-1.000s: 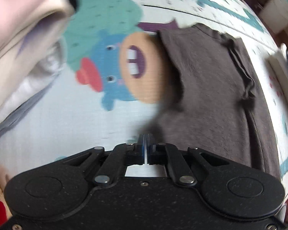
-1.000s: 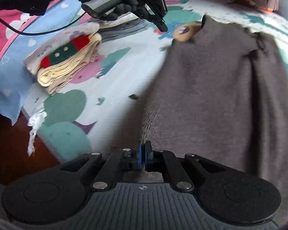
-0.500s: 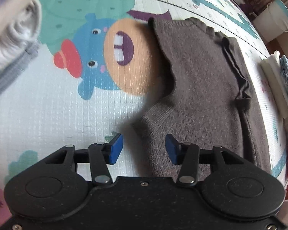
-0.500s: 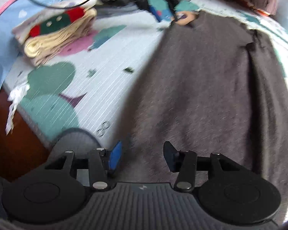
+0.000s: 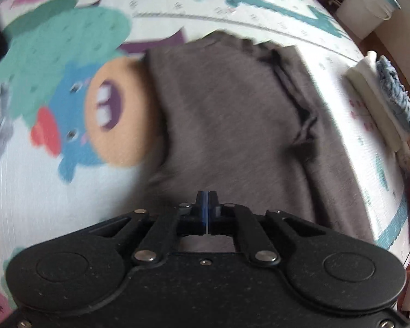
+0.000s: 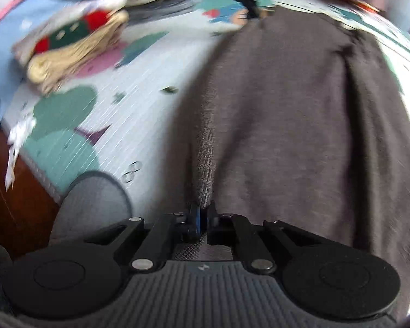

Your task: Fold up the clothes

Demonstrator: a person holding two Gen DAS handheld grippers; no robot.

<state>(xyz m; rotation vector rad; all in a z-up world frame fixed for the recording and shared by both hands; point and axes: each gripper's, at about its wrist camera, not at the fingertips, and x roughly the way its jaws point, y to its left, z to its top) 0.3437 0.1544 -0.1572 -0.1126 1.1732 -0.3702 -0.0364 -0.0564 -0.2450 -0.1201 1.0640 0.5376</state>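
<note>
Right gripper [image 6: 202,217] clamped on grey sweater [image 6: 300,114] edge, left gripper [image 5: 206,205] closed – folded clothes stack [image 6: 76,52] nearby

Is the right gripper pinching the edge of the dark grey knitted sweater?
Yes, the right gripper is shut on a raised fold of the dark grey knitted sweater.

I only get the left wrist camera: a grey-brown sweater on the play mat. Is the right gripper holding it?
Observer: Yes. The right gripper is shut on a pinched ridge along the edge of the sweater.
Operator: Anything beside that edge?
Observer: A folded cream garment with red and green patches lies on the play mat, apart from the sweater.
Operator: And the mat's near corner on that side?
Observer: A white crumpled scrap sits at its edge.
</note>
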